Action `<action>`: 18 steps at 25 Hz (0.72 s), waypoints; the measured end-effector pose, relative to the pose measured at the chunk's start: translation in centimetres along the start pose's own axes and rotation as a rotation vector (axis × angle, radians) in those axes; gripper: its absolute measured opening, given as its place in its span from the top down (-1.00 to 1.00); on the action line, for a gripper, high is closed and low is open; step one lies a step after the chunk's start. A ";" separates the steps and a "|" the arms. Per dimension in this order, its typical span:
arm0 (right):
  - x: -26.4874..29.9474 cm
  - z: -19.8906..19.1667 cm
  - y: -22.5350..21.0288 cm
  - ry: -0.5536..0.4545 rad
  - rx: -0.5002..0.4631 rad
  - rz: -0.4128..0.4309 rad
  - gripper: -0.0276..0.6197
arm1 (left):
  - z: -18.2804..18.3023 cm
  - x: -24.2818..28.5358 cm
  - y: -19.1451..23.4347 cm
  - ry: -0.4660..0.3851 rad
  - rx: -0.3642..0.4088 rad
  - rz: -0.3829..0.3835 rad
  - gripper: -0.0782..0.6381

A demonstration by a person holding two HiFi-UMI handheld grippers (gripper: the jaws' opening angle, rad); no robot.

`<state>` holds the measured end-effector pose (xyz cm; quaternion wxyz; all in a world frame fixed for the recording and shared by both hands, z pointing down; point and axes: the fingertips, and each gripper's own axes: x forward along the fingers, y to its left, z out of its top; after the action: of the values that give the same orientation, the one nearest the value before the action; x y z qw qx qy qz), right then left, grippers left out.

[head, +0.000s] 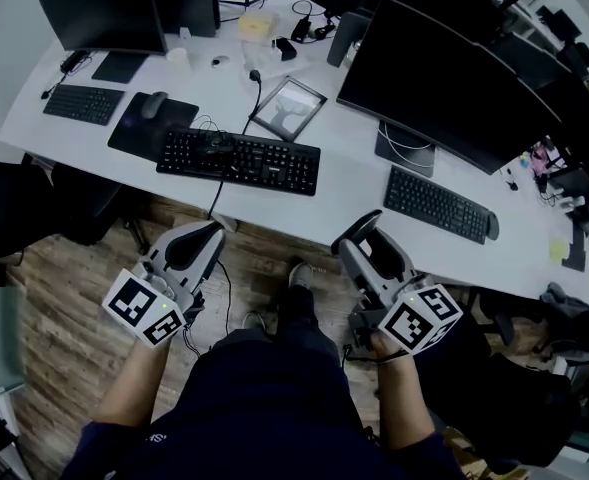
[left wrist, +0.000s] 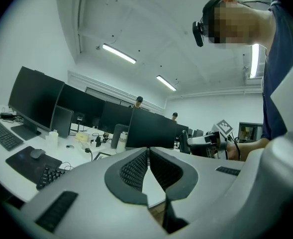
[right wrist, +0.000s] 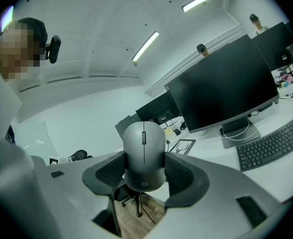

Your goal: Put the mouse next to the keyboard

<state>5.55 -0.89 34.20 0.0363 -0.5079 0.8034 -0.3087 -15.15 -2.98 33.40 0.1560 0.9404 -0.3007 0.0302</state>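
Observation:
My right gripper (right wrist: 144, 159) is shut on a grey mouse (right wrist: 144, 148), which stands upright between the dark pads with its wheel facing the camera. In the head view this gripper (head: 362, 234) is held low, off the desk's front edge, short of the right black keyboard (head: 436, 204). That keyboard (right wrist: 273, 146) lies under a large monitor (right wrist: 225, 91). My left gripper (left wrist: 148, 153) is shut with nothing between its pads. It hovers off the desk edge (head: 206, 236), below the middle black keyboard (head: 239, 158).
The white desk (head: 349, 173) carries several monitors, a picture frame (head: 288, 107), cables, a third keyboard (head: 84, 103) and another mouse (head: 153, 104) on a dark pad. Office chairs stand at the left (head: 24, 208) and right (head: 574, 318). Wooden floor lies beneath me.

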 end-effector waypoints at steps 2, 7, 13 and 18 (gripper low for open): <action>0.7 0.6 -1.2 0.007 0.003 0.008 0.13 | 0.2 1.3 0.3 0.003 0.000 0.009 0.67; 2.7 2.1 -4.3 0.036 0.013 0.030 0.13 | 0.7 4.6 1.2 0.015 -0.003 0.037 0.67; 5.0 3.6 -8.0 0.075 0.017 0.050 0.13 | 1.1 8.7 2.4 0.027 -0.005 0.070 0.67; 6.7 3.8 -11.1 0.125 0.030 0.058 0.13 | 1.0 11.8 3.3 0.040 -0.018 0.094 0.67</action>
<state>12.58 -11.56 38.74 0.0024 -0.4636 0.8137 -0.3507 -7.44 -12.38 35.15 0.1691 0.9229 -0.3417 0.0537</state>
